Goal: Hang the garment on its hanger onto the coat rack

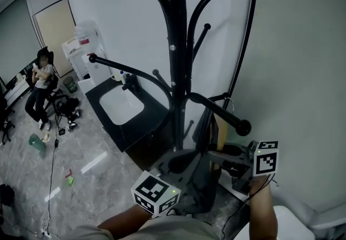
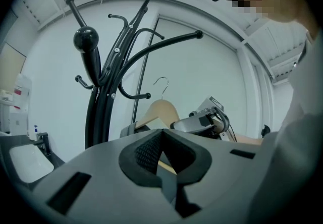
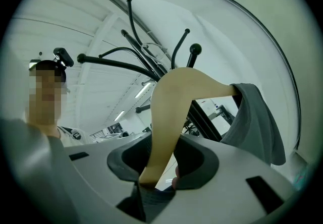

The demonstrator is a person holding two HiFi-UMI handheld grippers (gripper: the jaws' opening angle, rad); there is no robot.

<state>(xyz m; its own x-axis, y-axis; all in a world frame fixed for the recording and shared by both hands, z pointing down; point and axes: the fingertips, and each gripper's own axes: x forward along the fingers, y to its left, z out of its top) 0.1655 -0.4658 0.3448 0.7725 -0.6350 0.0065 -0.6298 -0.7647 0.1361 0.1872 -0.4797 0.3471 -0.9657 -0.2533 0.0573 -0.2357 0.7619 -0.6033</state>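
Note:
A black coat rack (image 1: 177, 71) with curved arms and knob ends stands right in front of me. Low by its pole, my right gripper (image 1: 224, 157) is shut on one arm of a light wooden hanger (image 1: 221, 131). In the right gripper view that arm (image 3: 169, 112) runs down between the jaws (image 3: 156, 177), and the grey garment (image 3: 257, 117) drapes off its far end. My left gripper (image 1: 184, 164) is beside it, shut on a fold of the garment (image 1: 205, 193). The hanger's wire hook (image 2: 162, 84) points up, below the rack's arms (image 2: 96, 112) and free of them.
A black counter with a white basin (image 1: 121, 105) stands behind the rack on the left, with a water dispenser (image 1: 86, 44) beyond it. A person sits on a chair (image 1: 40, 79) at far left. A white wall closes the right side.

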